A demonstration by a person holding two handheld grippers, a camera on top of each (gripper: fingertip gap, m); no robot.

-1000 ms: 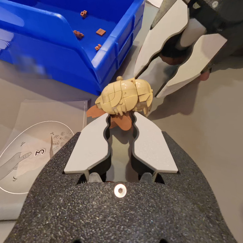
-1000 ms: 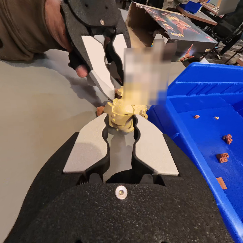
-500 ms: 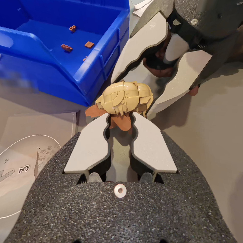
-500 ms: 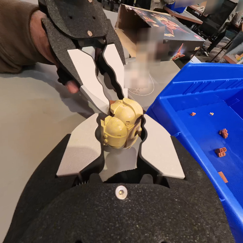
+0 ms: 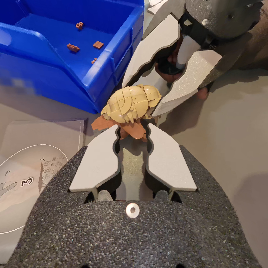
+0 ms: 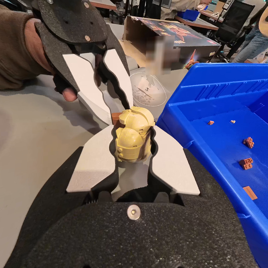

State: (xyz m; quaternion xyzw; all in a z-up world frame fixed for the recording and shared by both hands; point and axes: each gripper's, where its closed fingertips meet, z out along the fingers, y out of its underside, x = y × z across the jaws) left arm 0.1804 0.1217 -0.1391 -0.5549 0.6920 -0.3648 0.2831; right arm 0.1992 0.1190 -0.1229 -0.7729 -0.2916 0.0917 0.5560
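A brick model with a tan rounded body [image 5: 130, 104] and brown parts [image 5: 133, 132] is held just above the grey table between both grippers. My left gripper [image 5: 133, 127] is shut on the brown part at the model's near end. My right gripper [image 6: 133, 127] is shut around the tan body [image 6: 134, 130], which sits deep between its fingers. In the left wrist view the right gripper's fingers [image 5: 185, 87] clasp the tan body from the far side. In the right wrist view the left gripper's fingers [image 6: 89, 89] reach the model from behind, next to a brown piece [image 6: 115, 117].
A blue bin [image 5: 101, 75] stands right beside the model, with several small brown bricks [image 5: 73, 47] on its floor; it also shows in the right wrist view [image 6: 174, 130]. A printed instruction sheet [image 5: 29, 166] lies on the table. A cardboard set box [image 6: 181, 37] stands behind. My two grippers' fingertips are within a few centimetres of each other.
My right gripper opened, moved forward over the tan body and closed on it deeper in its fingers. My left gripper kept its hold on the brown part; the model tilted a little.
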